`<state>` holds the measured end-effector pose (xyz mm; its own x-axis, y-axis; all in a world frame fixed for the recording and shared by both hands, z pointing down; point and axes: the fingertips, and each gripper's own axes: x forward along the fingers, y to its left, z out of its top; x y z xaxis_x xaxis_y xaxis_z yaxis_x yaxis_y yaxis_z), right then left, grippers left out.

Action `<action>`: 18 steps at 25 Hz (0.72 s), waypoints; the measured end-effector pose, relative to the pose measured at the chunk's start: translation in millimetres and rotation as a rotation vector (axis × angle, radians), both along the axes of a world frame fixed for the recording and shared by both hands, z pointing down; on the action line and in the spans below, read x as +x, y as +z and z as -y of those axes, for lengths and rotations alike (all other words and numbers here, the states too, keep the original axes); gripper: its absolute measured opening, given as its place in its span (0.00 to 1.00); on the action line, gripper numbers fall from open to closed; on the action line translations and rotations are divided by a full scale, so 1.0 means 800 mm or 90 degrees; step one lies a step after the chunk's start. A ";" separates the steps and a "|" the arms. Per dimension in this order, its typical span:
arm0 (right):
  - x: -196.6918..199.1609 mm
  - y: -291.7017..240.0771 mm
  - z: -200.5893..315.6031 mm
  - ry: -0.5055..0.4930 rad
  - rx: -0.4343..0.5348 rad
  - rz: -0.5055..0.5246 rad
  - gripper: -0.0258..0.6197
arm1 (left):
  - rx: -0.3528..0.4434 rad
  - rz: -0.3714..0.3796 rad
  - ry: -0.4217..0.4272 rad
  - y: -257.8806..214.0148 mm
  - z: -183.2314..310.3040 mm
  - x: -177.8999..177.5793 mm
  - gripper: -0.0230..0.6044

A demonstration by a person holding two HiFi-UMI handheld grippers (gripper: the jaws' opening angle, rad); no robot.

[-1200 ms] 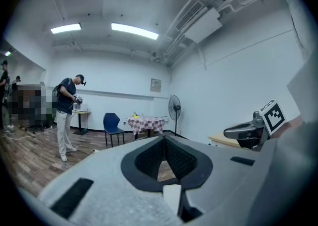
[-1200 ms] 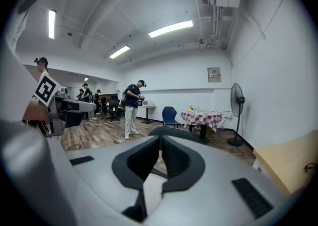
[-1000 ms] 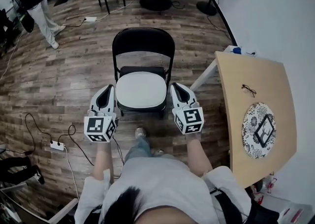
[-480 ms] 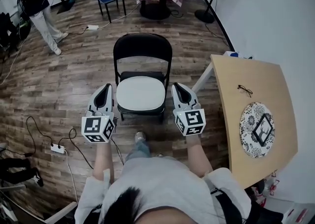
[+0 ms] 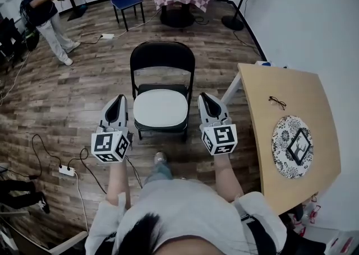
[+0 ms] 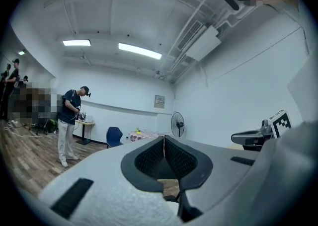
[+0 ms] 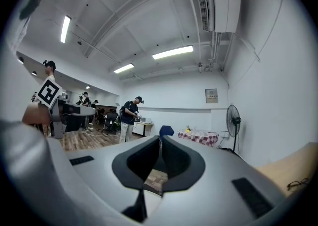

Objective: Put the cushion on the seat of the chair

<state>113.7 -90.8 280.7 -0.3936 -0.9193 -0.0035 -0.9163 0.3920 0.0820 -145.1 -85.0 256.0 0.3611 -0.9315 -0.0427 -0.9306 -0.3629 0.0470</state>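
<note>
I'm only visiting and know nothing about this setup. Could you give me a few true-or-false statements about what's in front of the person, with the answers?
1. A white cushion lies on the seat of the black chair. True.
2. The left gripper is clamped on the cushion. False: its jaws are together on nothing, and it is beside the chair.
3. A pair of glasses lies on the wooden table. True.
4. The right gripper rests on the table. False: it is beside the chair's seat, apart from the table.
</note>
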 end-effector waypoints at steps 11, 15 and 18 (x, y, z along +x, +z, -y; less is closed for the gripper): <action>0.011 -0.015 -0.021 0.007 0.021 0.004 0.07 | 0.018 -0.001 0.006 -0.010 -0.022 0.011 0.06; 0.012 -0.017 -0.026 0.008 0.023 0.008 0.07 | 0.024 -0.006 0.010 -0.013 -0.026 0.013 0.06; 0.010 -0.017 -0.028 0.009 0.023 0.007 0.07 | 0.024 -0.006 0.006 -0.012 -0.028 0.010 0.06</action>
